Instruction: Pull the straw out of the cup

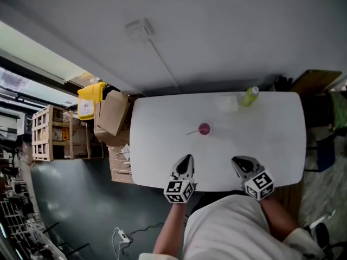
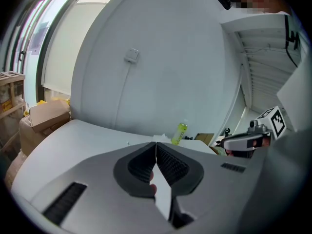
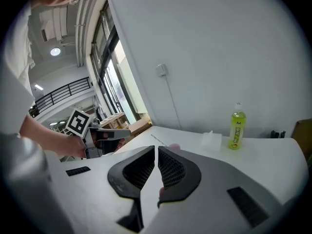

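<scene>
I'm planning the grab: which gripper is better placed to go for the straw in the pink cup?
Probably left. In the head view the left gripper sits nearer the cup, and the straw leans out toward its side. The right gripper is farther off, on the side away from the straw.

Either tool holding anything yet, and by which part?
Nothing held. Left tool and right tool are both shut and empty; the straw sits in the pink cup, untouched.
</scene>
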